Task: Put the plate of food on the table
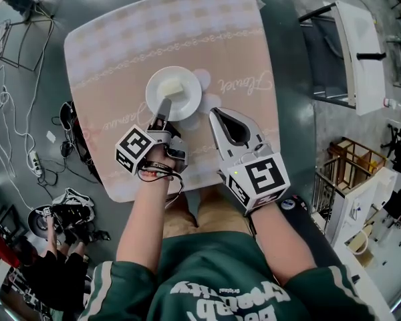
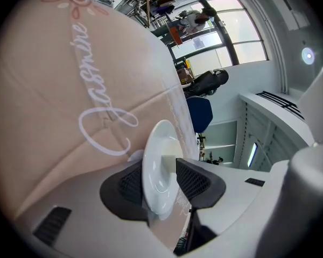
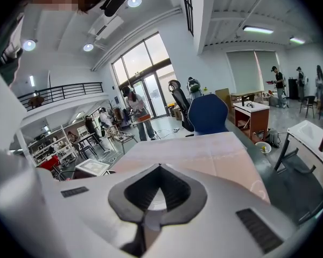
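The plate (image 1: 174,93) is seen lying flat on the table (image 1: 107,59), near the middle of the cloth, with a pale block of food (image 1: 170,85) on it. The placing step is judged to be at its end: the plate is down and is being let go. The left gripper (image 1: 162,109) is set at the plate's near rim, and its jaws are parted, with the rim between them. The pad above the plate is clear of the plate's upper face, so no grip is held. The right gripper (image 1: 214,112) is held just beside the plate's near right edge, its jaws brought together on nothing.

For the next move, the left gripper would have to be drawn straight back along the rim line, away from the plate. The lower jaw should be kept from lifting or dragging the rim, or the plate could be tipped or slid.

The plate's seat on the table and the food's place are given only by the head view. The gap between pad and rim is shown only by the left gripper view. The right gripper view alone shows a blue chair (image 3: 207,114) beyond the plate, past the far table edge.
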The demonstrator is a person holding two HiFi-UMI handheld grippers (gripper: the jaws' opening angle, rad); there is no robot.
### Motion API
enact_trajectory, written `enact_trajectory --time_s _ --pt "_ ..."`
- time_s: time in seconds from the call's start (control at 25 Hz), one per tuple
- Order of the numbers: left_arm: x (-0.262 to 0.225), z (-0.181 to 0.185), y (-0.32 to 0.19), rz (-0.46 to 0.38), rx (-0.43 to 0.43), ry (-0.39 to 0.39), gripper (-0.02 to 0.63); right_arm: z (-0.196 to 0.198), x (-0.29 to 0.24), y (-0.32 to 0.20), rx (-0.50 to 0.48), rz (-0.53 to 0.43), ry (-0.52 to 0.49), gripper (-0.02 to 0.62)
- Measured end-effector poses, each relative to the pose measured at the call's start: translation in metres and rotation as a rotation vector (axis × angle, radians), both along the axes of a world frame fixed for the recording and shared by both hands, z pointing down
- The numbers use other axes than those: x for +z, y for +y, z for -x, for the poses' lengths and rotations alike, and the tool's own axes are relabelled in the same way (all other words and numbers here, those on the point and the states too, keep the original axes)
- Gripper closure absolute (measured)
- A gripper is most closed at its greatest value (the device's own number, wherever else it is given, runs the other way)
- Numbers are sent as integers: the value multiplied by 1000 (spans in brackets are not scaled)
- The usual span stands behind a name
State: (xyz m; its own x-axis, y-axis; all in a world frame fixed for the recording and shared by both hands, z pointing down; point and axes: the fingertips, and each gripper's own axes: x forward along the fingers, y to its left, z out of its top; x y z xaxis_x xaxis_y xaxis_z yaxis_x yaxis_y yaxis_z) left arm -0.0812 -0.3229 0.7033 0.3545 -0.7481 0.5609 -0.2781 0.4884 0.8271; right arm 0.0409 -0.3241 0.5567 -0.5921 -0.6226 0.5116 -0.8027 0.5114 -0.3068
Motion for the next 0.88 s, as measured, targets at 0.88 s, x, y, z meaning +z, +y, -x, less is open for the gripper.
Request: enact_trajectory --time_s 0.88 --pt "-121 13 18 -233 30 -22 570 17 -60 7 -10 -96 -3 584"
